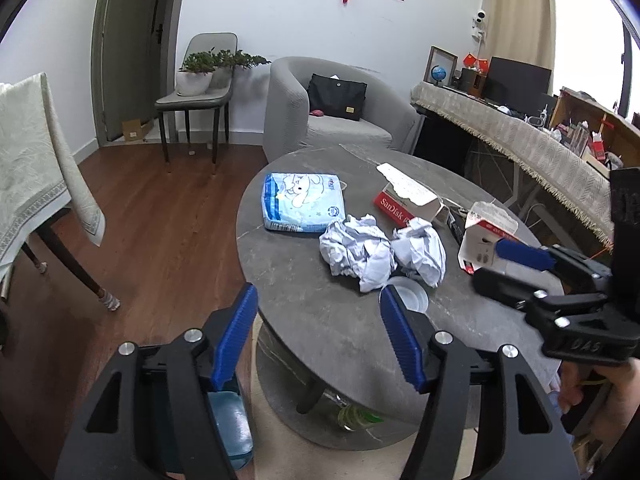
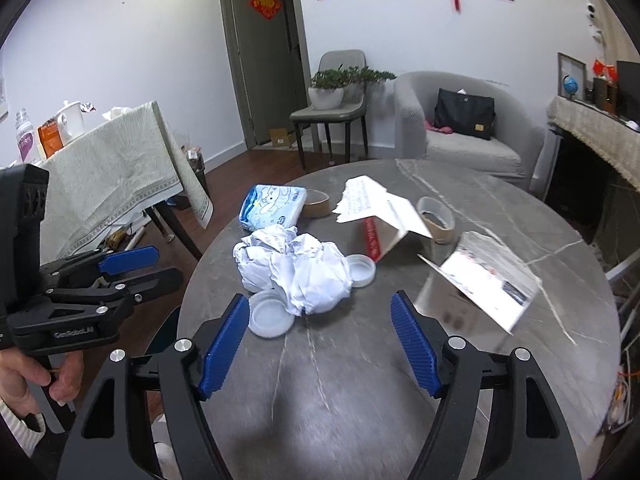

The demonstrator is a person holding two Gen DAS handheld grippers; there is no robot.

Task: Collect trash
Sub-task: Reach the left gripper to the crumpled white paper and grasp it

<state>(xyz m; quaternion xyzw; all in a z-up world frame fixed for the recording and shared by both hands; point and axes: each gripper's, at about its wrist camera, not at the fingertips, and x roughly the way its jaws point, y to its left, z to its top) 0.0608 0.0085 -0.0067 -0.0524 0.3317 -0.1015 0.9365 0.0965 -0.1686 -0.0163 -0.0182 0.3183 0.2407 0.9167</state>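
Two crumpled white paper balls (image 1: 356, 248) (image 2: 296, 268) lie mid-table on the round grey table (image 1: 340, 332) (image 2: 360, 360). Around them are clear plastic lids (image 1: 408, 294) (image 2: 270, 314), a blue tissue pack (image 1: 302, 200) (image 2: 272, 204), a torn red-and-white SanDisk box (image 1: 404, 196) (image 2: 384, 216) and a torn white carton (image 1: 484, 236) (image 2: 484, 276). My left gripper (image 1: 318, 294) (image 2: 168, 265) is open over the table's near-left edge, short of the paper. My right gripper (image 2: 319, 299) (image 1: 486, 264) is open, its tips level with the paper's near edge, the pads clear of it.
Two tape rolls (image 2: 316, 198) (image 2: 436, 214) sit farther back. Beyond the table stand a grey armchair (image 1: 320, 120) with a black bag and a chair with potted plants (image 1: 196, 92). A cloth-covered table (image 2: 116, 168) is left, a fringed desk (image 1: 520, 136) right. A green bottle (image 1: 356, 418) lies under the table.
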